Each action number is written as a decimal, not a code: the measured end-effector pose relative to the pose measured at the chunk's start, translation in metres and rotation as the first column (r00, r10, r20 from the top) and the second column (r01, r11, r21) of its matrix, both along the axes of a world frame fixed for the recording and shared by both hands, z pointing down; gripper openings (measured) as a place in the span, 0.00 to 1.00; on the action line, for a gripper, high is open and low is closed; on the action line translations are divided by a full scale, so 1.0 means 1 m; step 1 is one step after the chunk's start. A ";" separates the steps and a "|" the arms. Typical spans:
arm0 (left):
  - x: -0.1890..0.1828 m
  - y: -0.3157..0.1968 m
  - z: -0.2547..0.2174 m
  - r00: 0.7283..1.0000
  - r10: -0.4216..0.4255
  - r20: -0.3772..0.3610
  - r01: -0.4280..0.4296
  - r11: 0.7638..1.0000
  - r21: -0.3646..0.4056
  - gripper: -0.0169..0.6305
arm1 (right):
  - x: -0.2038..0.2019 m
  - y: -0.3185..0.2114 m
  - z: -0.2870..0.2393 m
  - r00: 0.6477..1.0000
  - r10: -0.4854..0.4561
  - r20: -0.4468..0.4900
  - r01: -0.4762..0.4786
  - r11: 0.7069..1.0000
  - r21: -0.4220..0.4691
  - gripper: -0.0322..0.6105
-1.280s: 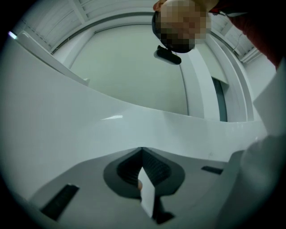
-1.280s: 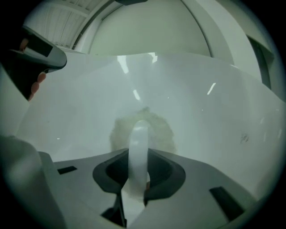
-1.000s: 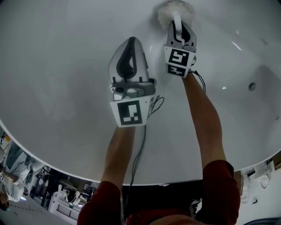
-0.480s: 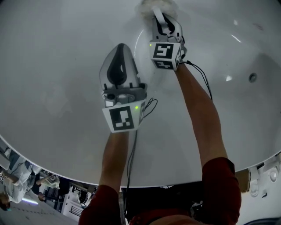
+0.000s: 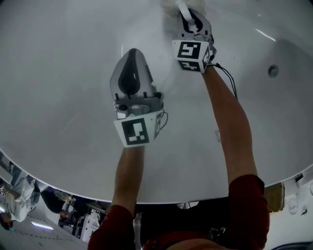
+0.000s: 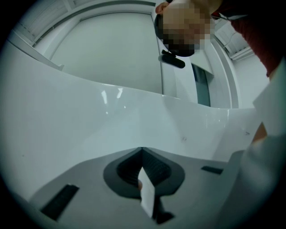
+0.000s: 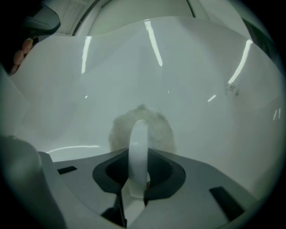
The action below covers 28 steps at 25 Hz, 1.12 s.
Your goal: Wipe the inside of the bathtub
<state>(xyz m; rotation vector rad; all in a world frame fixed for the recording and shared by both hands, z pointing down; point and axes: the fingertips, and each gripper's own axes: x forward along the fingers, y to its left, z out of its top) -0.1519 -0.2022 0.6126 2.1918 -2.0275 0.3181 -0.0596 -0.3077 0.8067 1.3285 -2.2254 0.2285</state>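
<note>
Bathtub (image 5: pixel 54 73): white interior, with a wide stretch of bare wall on the left running down to the near rim. Left gripper (image 5: pixel 133 52) is held mid-basin with its jaws together and nothing between them. It points at the wall; contact unclear. Right gripper (image 5: pixel 190 13) is near it, toward the far edge. Its jaws are clamped on the white handle (image 7: pixel 139 147) of a fluffy pad (image 7: pixel 117 132), which lies against the tub surface. Round fitting (image 5: pixel 273 71) sits well apart on the right side, open wall between.
</note>
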 end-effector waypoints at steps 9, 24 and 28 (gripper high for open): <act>0.140 -0.003 0.001 0.997 0.069 -0.046 -0.070 0.997 -0.017 0.05 | 0.168 0.008 0.007 0.992 0.106 -0.062 -0.106 0.994 0.009 0.19; 0.347 0.201 0.072 0.985 0.165 -0.052 -0.167 0.985 -0.046 0.05 | 0.441 0.220 0.072 0.957 0.263 -0.122 -0.266 0.964 -0.008 0.19; 0.380 0.172 0.071 0.979 0.200 -0.041 -0.202 0.979 -0.037 0.05 | 0.485 0.204 0.064 0.934 0.333 -0.133 -0.341 0.939 -0.039 0.19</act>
